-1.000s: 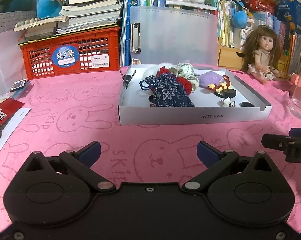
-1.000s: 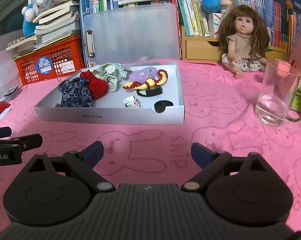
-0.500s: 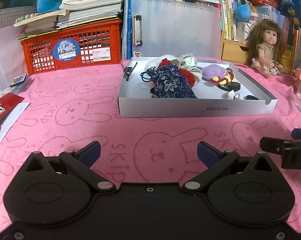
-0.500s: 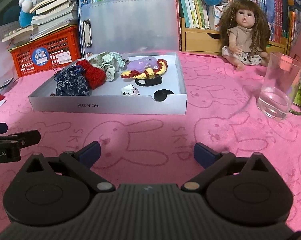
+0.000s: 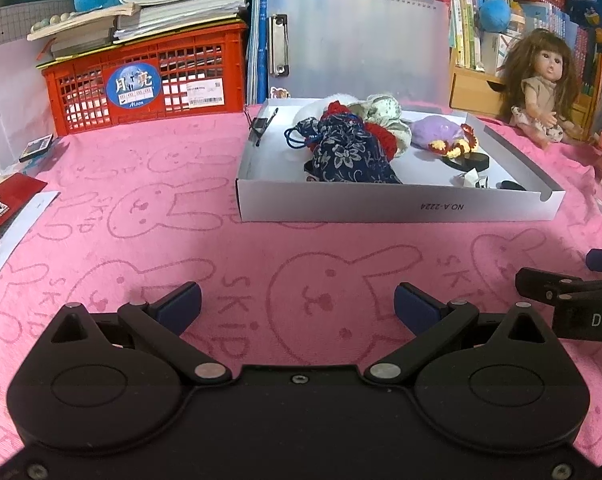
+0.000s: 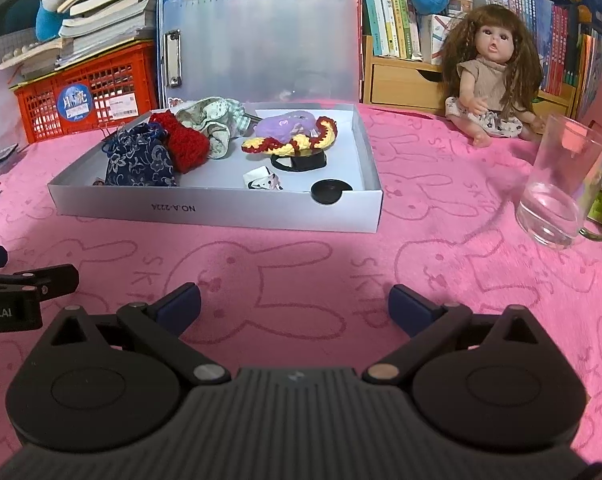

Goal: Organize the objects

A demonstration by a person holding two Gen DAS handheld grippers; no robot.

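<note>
A shallow white box (image 5: 397,208) (image 6: 221,212) sits on the pink bunny-print cloth ahead of both grippers. Inside lie a navy floral pouch (image 5: 349,156) (image 6: 139,162), a red knitted piece (image 6: 187,144), a pale green fabric bundle (image 6: 217,120), a purple crochet toy with a yellow-red band (image 6: 293,132), a black ring (image 6: 299,162), a black disc (image 6: 329,192) and a small white item (image 6: 263,180). My left gripper (image 5: 297,306) is open and holds nothing, well short of the box. My right gripper (image 6: 295,304) is open and holds nothing too, beside the left one.
A red crate (image 5: 141,84) under stacked books stands at the back left, a clear clipboard case (image 6: 261,44) behind the box. A doll (image 6: 493,76) sits at the back right, with a glass mug (image 6: 557,196) near it. Cards and paper (image 5: 5,204) lie at the left edge.
Both grippers have risen slightly and tilted, so the box now sits a little lower and nearer in each view. The jaws stay open; nothing in the box moved.
</note>
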